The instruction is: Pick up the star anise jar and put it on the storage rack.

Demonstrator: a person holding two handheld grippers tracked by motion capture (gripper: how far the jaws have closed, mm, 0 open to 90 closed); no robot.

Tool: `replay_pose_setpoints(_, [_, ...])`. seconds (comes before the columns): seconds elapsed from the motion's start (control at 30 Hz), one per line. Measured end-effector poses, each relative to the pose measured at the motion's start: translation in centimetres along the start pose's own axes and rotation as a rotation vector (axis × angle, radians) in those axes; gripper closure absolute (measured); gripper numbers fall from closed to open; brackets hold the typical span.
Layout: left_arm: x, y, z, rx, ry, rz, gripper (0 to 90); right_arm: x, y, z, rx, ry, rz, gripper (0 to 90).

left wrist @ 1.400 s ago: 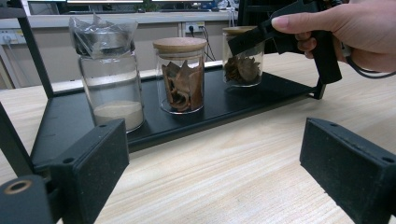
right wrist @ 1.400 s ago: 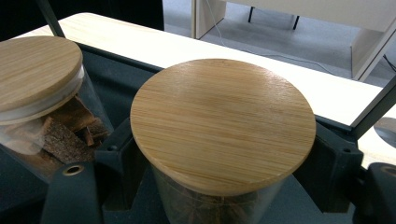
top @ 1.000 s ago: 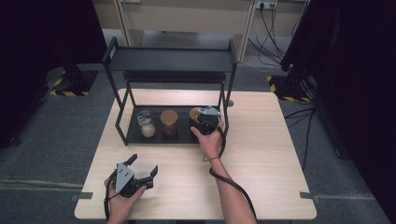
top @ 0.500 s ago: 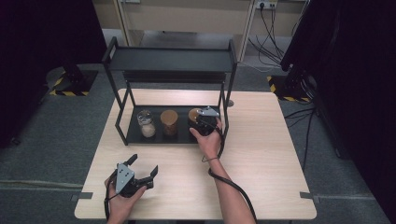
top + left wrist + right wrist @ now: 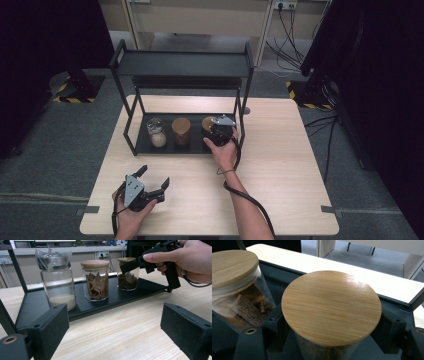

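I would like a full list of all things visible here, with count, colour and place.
Table: one, light wood, centre.
Rack: one, black, two levels, at table's far side.
Wooden-lid jars: two, clear with brown contents; middle jar and right jar on the rack's lower shelf.
Film-covered jar: one, clear, pale powder, left on the shelf.
Left tool: black, open, over the table's near edge.
Right tool: black, shut on right jar.
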State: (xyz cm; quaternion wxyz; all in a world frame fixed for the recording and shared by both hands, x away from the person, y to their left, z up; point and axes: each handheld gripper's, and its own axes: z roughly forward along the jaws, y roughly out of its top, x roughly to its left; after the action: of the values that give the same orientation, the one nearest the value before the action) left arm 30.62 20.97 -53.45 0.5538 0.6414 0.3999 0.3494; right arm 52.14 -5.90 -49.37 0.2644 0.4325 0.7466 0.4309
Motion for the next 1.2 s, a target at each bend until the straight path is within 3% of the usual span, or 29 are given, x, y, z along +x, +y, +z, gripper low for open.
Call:
replay_pose_setpoints(0.5, [-0.1,0.0,0.0,-0.001,-0.001,-0.002,7.7,0.0,-0.2,-0.1,0.004,0.008,0.000,23.7])
replay_pose_setpoints(0.9, [0.0,0.0,0.0,-0.001,-0.001,-0.002,7.7,0.4,0.0,-0.6,0.014,0.013,0.005,7.1])
replay_pose_setpoints(1.2, [0.0,0.0,0.0,-0.002,-0.001,-0.001,7.7,0.4,-0.3,-1.4,0.011,0.028,0.005,4.8])
